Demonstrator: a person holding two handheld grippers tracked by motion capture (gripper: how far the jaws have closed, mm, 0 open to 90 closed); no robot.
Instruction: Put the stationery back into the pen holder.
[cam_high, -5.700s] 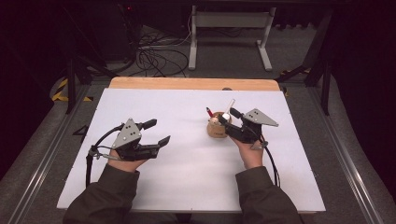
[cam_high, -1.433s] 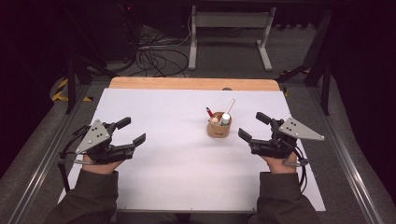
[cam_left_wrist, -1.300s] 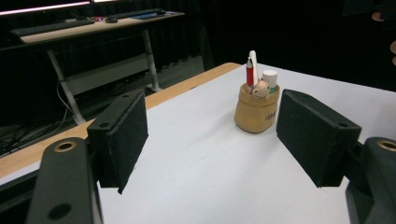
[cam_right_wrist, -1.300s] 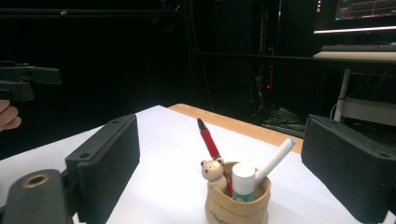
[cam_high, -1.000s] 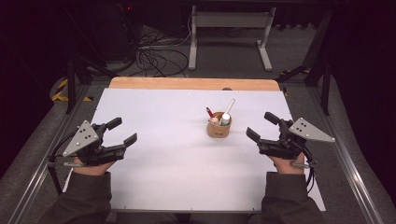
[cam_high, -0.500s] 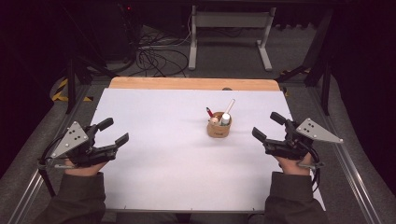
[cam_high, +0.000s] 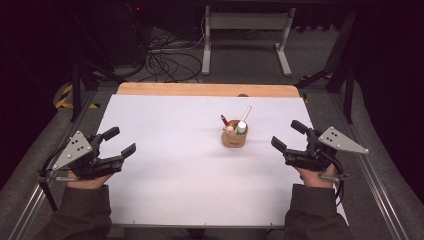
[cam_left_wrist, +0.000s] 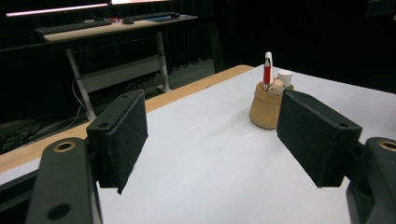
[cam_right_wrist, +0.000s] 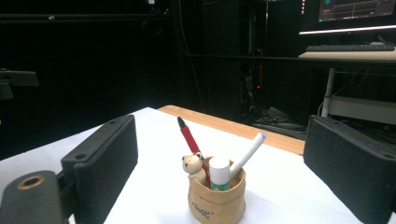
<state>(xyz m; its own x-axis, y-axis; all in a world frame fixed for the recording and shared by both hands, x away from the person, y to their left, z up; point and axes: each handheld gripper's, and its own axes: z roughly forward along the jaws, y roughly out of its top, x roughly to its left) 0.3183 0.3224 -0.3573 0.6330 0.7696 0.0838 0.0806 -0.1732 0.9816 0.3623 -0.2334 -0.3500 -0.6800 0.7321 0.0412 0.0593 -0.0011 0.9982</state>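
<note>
A small tan cup (cam_high: 234, 137) stands right of the middle of the white table top (cam_high: 170, 165). In it are a red pen (cam_right_wrist: 189, 137), a white pen (cam_right_wrist: 247, 154), a white-capped stick (cam_right_wrist: 219, 172) and a little bear figure (cam_right_wrist: 191, 165). My left gripper (cam_high: 124, 140) rests near the table's left edge, open and empty, far from the cup. In the left gripper view the cup (cam_left_wrist: 265, 109) stands beyond the wide-apart jaws of that gripper (cam_left_wrist: 217, 135). My right gripper (cam_high: 285, 133) is open and empty a short way right of the cup. Its jaws (cam_right_wrist: 224, 158) frame the cup (cam_right_wrist: 215, 205) without touching it.
A wooden strip (cam_high: 205, 89) runs along the table's far edge. Beyond it are a desk's white legs (cam_high: 245, 20) and loose cables (cam_high: 170, 60) on the floor. Dark metal rails (cam_high: 380, 185) run along both sides of the table.
Since the earliest frame both grippers have drawn outward and back, and the right one has left the cup's side. Over the last half second neither has moved.
</note>
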